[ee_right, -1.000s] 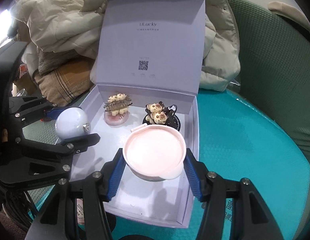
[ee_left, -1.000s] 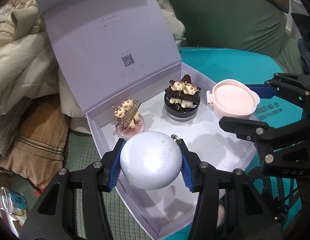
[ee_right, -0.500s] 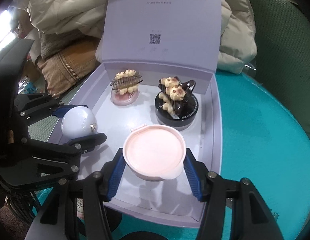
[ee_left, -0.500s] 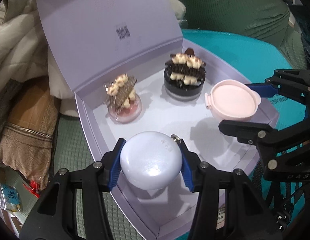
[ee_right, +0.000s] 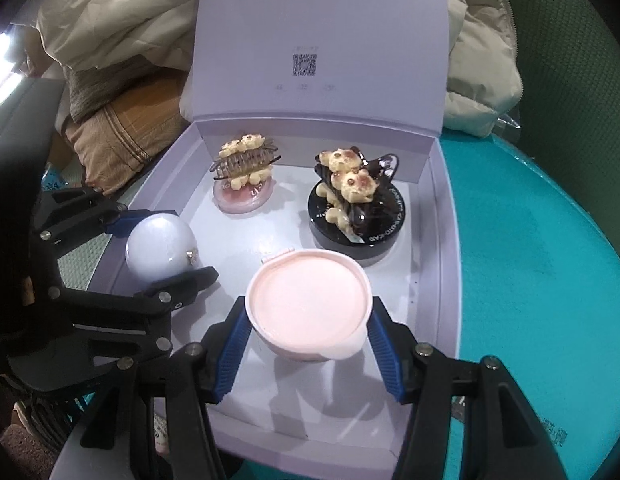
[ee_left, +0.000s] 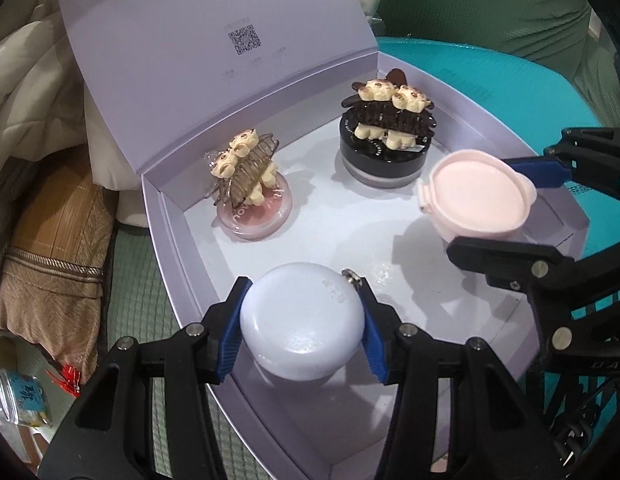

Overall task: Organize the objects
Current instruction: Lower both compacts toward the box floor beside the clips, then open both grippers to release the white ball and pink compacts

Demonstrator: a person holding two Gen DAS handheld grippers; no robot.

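Teal table (ee_right: 529, 240) fills only right wrist's view.

Left gripper (ee_left: 302, 324) clamps a round pearly-white compact (ee_left: 302, 320) over the near-left part of the open lilac cardboard box (ee_left: 170, 240). Right gripper (ee_left: 505, 208) clamps a round pink plastic case (ee_left: 479, 200) over the box's right edge. Far side: clear-brown bear hair claw (ee_left: 244, 174) on pink jar (ee_left: 266, 220), dark-brown bear claw (ee_left: 389, 114) on black jar (ee_left: 383, 160).
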